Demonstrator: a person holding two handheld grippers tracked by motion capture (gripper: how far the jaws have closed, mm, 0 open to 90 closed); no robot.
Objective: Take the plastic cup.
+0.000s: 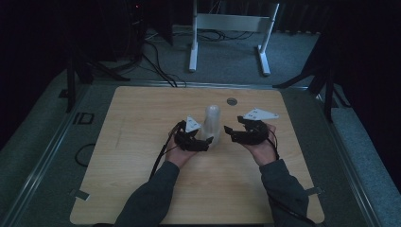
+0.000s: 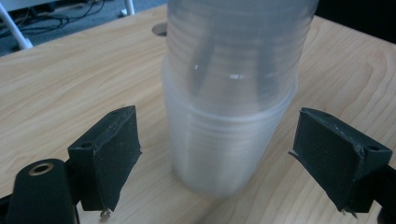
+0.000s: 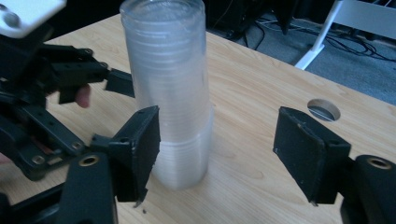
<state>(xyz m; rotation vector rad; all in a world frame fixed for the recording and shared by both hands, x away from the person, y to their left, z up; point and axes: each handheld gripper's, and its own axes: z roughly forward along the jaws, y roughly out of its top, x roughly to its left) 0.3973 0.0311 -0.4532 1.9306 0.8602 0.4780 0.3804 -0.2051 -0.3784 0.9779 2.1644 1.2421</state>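
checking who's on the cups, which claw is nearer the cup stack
Left. The left claw has its open jaws around the base of the cup stack, not touching. The right claw is open, off to the stack's right.

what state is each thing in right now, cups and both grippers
stack of clear plastic cups: upright on the table, nested, top part seated a little askew in the lower cups, not gripped
left gripper: open, jaws either side of the stack's base, pads clear of it
right gripper: open, nothing held, stack just beside its left jaw
wooden table: flat, bears the stack
round hole in the table: uncovered
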